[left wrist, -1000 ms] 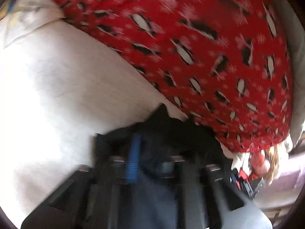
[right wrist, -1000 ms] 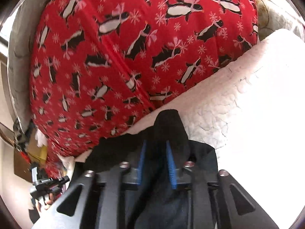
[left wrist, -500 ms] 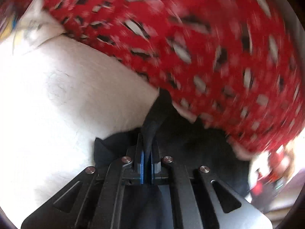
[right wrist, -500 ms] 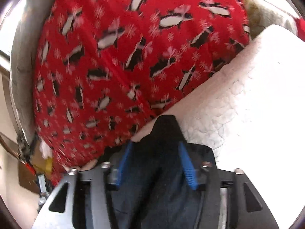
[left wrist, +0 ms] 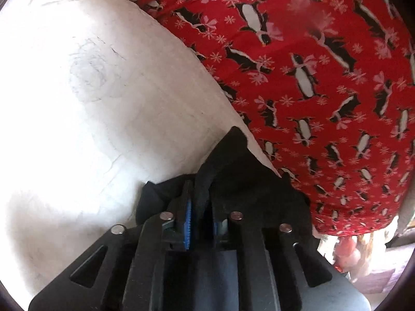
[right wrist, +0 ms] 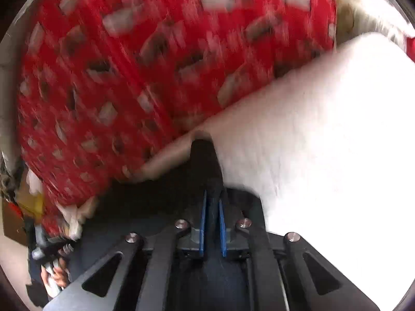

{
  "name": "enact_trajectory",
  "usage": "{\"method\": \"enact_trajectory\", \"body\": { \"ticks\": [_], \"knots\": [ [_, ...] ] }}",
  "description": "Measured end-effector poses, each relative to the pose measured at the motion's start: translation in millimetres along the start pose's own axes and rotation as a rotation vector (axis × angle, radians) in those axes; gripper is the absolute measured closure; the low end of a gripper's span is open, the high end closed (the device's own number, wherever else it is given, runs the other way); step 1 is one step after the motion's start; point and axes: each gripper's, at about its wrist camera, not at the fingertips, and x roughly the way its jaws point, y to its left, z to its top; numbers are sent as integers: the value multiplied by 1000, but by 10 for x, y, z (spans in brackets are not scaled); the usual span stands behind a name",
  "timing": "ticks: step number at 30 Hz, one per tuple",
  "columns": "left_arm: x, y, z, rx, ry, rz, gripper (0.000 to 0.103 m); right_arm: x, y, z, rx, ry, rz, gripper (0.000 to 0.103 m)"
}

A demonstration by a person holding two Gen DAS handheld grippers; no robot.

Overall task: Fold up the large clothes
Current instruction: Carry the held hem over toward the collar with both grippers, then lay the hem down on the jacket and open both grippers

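A black garment (left wrist: 246,181) lies at the near edge of a white quilt (left wrist: 90,103). In the left wrist view a raised fold of its hem stands between the blue pads of my left gripper (left wrist: 201,189), whose jaws are opening slightly while the pads still touch the cloth. In the right wrist view, which is blurred, my right gripper (right wrist: 211,199) is shut on a narrow peak of the same black garment (right wrist: 205,160), pinched tight between its pads. The rest of the garment hangs under both grippers, out of sight.
A red blanket with penguins (left wrist: 311,77) covers the bed beyond the quilt, also the red blanket (right wrist: 129,77) in the right view. The white quilt (right wrist: 324,129) fills the right side there. A hand (right wrist: 52,277) shows at lower left. Clutter (left wrist: 345,254) sits past the bed's edge.
My left gripper closed on the black hem and sank a little toward the quilt. My right gripper opened wide, then shut on the cloth's peak; its view is blurred now.
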Motion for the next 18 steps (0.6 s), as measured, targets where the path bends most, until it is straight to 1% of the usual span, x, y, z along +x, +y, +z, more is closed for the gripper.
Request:
{"method": "enact_trajectory", "body": {
  "ticks": [1, 2, 3, 5, 6, 7, 8, 10, 11, 12, 13, 15, 16, 17, 18],
  "knots": [
    [-67, -1, 3, 9, -4, -2, 91, -113, 8, 1, 12, -42, 8, 87],
    [-190, -14, -8, 27, -20, 0, 91, -238, 20, -2, 24, -80, -4, 83],
    [-335, -38, -44, 55, -43, -13, 91, -351, 34, -11, 26, -105, -4, 82],
    [-595, -126, -185, 141, -78, -23, 91, -605, 89, -91, -5, -144, 84, 81],
    [-721, -178, -319, 189, -93, -33, 91, -759, 138, -193, -43, -155, 126, 79],
    [-777, -233, -444, 221, -103, -43, 88, -855, 164, -287, -72, -159, 131, 71],
    [-841, -259, -623, 259, -102, -49, 86, -916, 178, -357, -90, -167, 125, 61],
    [-836, -266, -887, 291, -73, -68, 86, -1071, 115, -615, -113, -185, 69, 52],
    [-781, -263, -1024, 313, -46, -63, 86, -1102, 64, -733, -105, -180, 38, 51],
    [-707, -295, -1146, 331, -29, -39, 86, -1118, -7, -834, -87, -165, 8, 51],
    [-615, -276, -1250, 351, -17, 2, 86, -1133, -51, -885, -73, -144, 4, 51],
    [-409, -202, -1384, 349, 4, 74, 86, -1110, -152, -1071, -57, -72, 15, 52],
    [-346, -160, -1407, 332, 15, 85, 86, -1115, -165, -1129, -75, -50, 48, 79],
    [-300, -106, -1425, 301, 22, 80, 86, -1145, -163, -1148, -102, -41, 80, 95],
    [-295, -69, -1434, 280, 7, 64, 86, -1200, -137, -1194, -117, -59, 73, 97]
  ]
}}
